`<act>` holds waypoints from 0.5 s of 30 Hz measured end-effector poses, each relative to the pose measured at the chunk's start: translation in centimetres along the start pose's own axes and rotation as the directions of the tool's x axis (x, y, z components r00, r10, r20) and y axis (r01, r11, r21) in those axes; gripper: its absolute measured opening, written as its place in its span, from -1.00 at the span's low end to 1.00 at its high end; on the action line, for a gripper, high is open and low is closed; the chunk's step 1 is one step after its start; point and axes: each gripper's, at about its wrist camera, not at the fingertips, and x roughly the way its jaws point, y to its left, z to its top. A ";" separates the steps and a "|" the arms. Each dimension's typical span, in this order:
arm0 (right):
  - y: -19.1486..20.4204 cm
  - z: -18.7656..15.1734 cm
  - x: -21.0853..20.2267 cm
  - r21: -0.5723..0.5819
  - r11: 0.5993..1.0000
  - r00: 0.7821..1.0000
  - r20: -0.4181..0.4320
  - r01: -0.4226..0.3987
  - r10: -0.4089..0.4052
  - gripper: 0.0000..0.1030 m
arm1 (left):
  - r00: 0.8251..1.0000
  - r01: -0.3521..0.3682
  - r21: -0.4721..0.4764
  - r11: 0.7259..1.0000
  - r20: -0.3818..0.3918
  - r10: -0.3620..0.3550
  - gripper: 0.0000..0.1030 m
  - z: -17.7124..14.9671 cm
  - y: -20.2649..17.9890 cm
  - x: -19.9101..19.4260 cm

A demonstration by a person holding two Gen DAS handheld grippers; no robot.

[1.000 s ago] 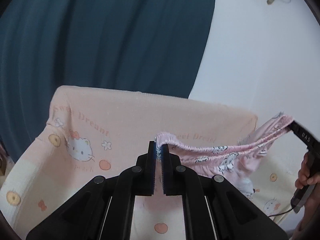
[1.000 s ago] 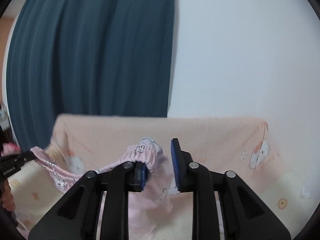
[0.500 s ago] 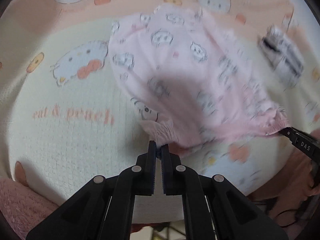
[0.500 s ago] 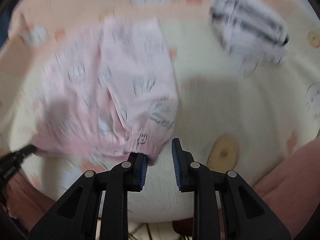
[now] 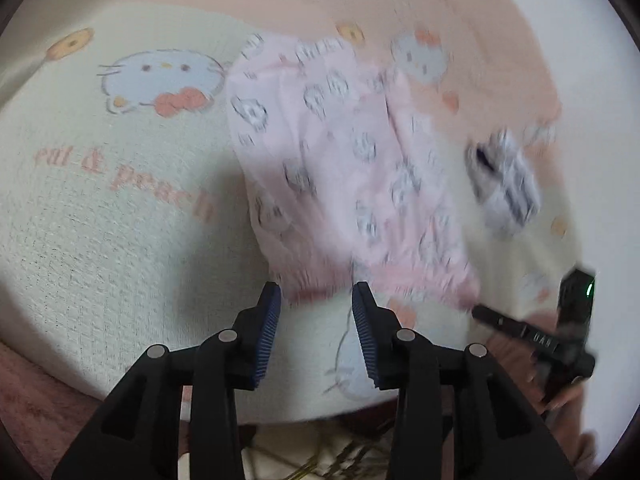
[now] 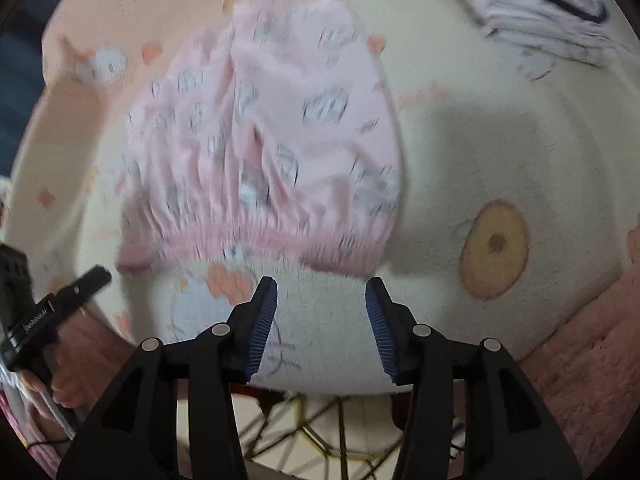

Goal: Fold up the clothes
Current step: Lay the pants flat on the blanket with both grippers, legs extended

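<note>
Cartoon-print blanket [image 5: 100, 240] under pink shorts [image 5: 340, 168]; both downward-tilted grippers opening, empty.

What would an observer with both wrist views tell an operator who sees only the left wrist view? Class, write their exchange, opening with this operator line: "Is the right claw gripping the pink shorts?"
Observer: No. The right claw has its jaws opening with nothing between them. The gathered waistband of the pink shorts lies on the blanket just beyond its fingertips.
Operator: Does anything show past the blanket on that side?
Observer: Yes. A dark blue cloth shows beyond the blanket's far left edge in the right wrist view.
</note>
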 end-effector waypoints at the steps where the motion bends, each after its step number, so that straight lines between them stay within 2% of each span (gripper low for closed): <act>1: -0.3 0.6 -0.4 0.018 1.000 0.999 0.040 0.001 -0.002 -0.06 | 1.000 -0.020 -0.010 1.000 0.017 0.020 -0.24 0.2 0.2 0.1; 4: -1.1 1.4 0.5 0.019 0.999 0.994 0.099 0.036 -0.038 -0.05 | 0.996 -0.089 0.028 0.996 -0.003 0.089 -0.29 0.2 -0.4 1.8; 8: 0.1 1.4 3.0 -0.098 0.982 0.986 0.012 0.164 -0.164 -0.05 | 0.984 -0.164 0.105 0.981 -0.047 0.170 -0.30 0.0 -2.1 4.8; 10: 0.9 0.7 4.2 -0.161 0.962 0.973 -0.023 0.222 -0.229 -0.05 | 0.954 -0.277 0.159 0.948 -0.071 0.291 -0.32 -0.5 -2.6 5.8; 12: 0.5 0.3 4.2 -0.156 0.960 0.970 -0.037 0.233 -0.241 -0.01 | 0.950 -0.290 0.154 0.944 -0.069 0.303 -0.35 -0.7 -2.7 5.3; 15: -0.5 0.3 2.7 -0.103 0.971 0.975 -0.016 0.217 -0.220 0.00 | 0.976 -0.212 0.116 0.970 -0.023 0.216 -0.35 -0.5 -2.9 3.7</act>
